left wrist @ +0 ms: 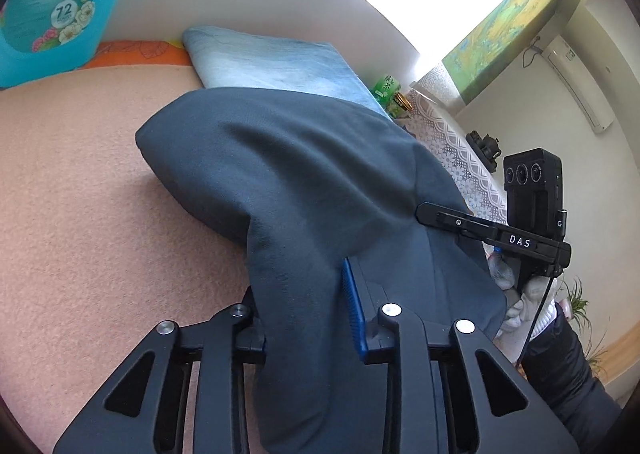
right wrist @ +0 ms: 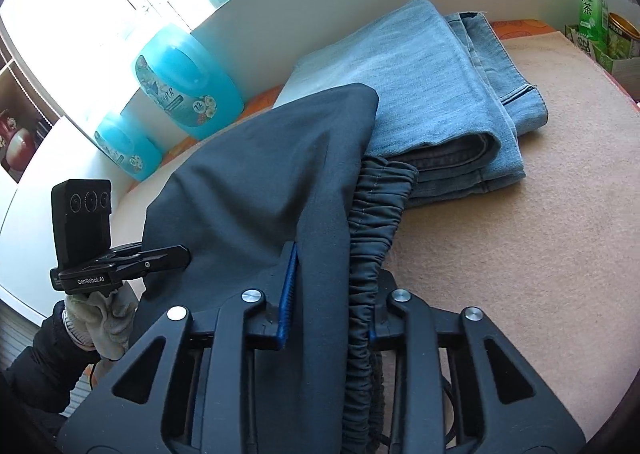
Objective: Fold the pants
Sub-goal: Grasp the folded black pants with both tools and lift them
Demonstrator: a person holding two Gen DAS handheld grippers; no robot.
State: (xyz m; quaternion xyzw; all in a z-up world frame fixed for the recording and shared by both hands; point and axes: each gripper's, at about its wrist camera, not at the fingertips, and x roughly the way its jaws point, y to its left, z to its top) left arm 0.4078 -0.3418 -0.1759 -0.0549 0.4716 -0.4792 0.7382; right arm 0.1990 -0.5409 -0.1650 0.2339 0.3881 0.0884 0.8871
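Dark grey cloth, the pants point(right wrist: 256, 174), hangs bunched between the 2 grippers above a peach-coloured fleece cover point(left wrist: 80, 194), its far fold drooping down onto that cover. The gathered elastic waistband point(right wrist: 372, 214) runs down through the right gripper point(right wrist: 332, 294), whose jaws are nearly together and pinch the fabric against a blue pad point(right wrist: 289, 290). The left gripper point(left wrist: 304, 310) is likewise drawn in narrow on a thick fold of the same cloth, a blue pad point(left wrist: 354, 314) pressed to its side. Each gripper is carried by a gloved hand; the right hand point(left wrist: 520, 302) and the left hand point(right wrist: 100, 322) both wear pale work gloves over dark sleeves. Just behind the dark pants lies a folded pair of light blue jeans point(right wrist: 440, 86), resting flat on the cover and touched by the hanging cloth. Against the white wall stands a turquoise detergent bottle point(right wrist: 188, 90), with a 2nd one point(right wrist: 128, 146) beside it. Green tea cartons point(right wrist: 592, 22) sit at the far corner.
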